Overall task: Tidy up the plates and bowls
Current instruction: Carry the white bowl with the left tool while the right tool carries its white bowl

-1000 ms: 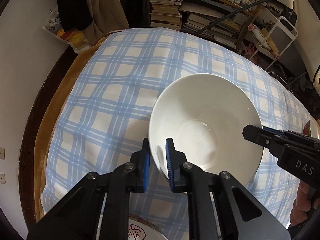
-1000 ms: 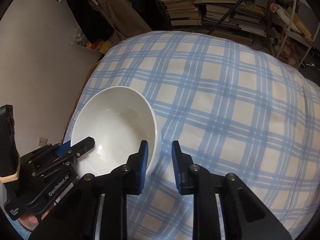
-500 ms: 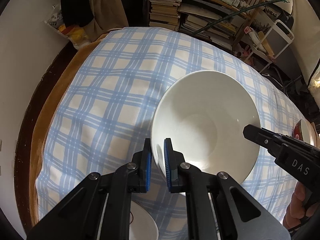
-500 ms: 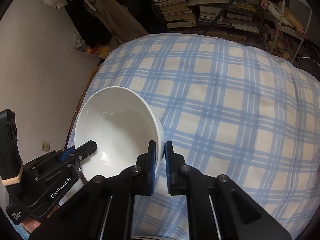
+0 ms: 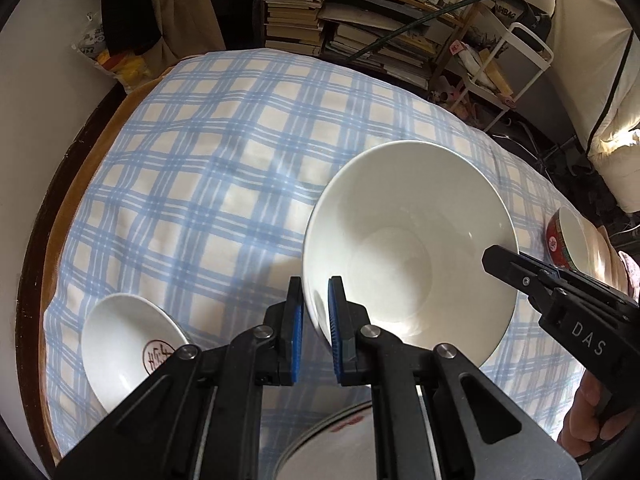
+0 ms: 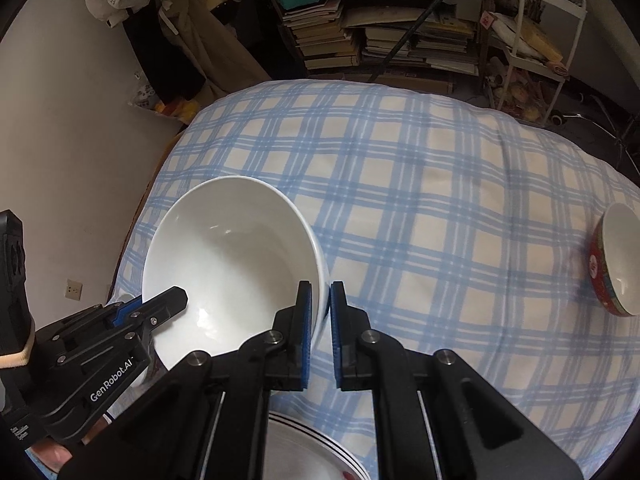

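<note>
A large white bowl (image 5: 408,248) is held in the air above the blue plaid tablecloth (image 5: 224,168). My left gripper (image 5: 316,312) is shut on its near-left rim. My right gripper (image 6: 320,312) is shut on the opposite rim of the same bowl (image 6: 232,264). Each gripper shows in the other's view, the right one (image 5: 568,300) and the left one (image 6: 120,332). A small white dish with a red mark (image 5: 128,340) lies at the near left. A red-sided bowl (image 5: 568,240) stands at the right; it also shows in the right wrist view (image 6: 616,264). A plate with dark rim lines (image 6: 320,452) lies below the grippers.
A plate (image 5: 340,448) lies beneath the left gripper. Bookshelves (image 5: 360,24) and a white rack (image 5: 516,64) stand beyond the table's far edge. A white wall (image 6: 60,160) and hanging clothes (image 6: 192,40) are at the left.
Both grippers have lifted the white bowl higher. The small dish, the red-sided bowl and the plate below have come into view.
</note>
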`<state>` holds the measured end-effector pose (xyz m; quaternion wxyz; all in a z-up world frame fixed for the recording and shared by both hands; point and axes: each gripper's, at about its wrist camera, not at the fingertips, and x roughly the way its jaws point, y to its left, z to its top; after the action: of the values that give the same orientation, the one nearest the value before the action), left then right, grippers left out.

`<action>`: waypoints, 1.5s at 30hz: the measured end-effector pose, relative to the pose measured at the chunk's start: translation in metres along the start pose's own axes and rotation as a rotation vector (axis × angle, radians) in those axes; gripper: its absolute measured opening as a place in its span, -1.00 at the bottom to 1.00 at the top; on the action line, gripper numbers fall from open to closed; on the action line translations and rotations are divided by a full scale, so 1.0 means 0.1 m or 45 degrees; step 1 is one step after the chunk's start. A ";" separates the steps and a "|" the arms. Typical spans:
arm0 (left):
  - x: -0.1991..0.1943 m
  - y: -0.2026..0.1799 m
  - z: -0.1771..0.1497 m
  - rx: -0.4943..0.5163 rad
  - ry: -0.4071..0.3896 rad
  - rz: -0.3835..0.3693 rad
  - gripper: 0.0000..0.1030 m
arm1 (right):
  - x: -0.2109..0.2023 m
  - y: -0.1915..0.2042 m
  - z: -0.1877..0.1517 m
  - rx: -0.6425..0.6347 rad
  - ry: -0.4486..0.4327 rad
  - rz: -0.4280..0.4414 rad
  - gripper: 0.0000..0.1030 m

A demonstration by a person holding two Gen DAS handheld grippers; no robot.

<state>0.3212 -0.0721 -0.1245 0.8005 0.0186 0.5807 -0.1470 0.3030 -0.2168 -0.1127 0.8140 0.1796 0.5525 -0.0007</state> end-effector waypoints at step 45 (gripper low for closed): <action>0.19 -1.64 -1.20 0.267 0.189 -0.089 -0.75 | -0.65 -1.48 -1.43 0.251 0.057 -0.215 -0.81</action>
<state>0.1734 -0.2093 -0.1578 0.7435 0.0928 0.6200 -0.2329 0.1203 -0.3261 -0.1440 0.7768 0.2116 0.5809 -0.1196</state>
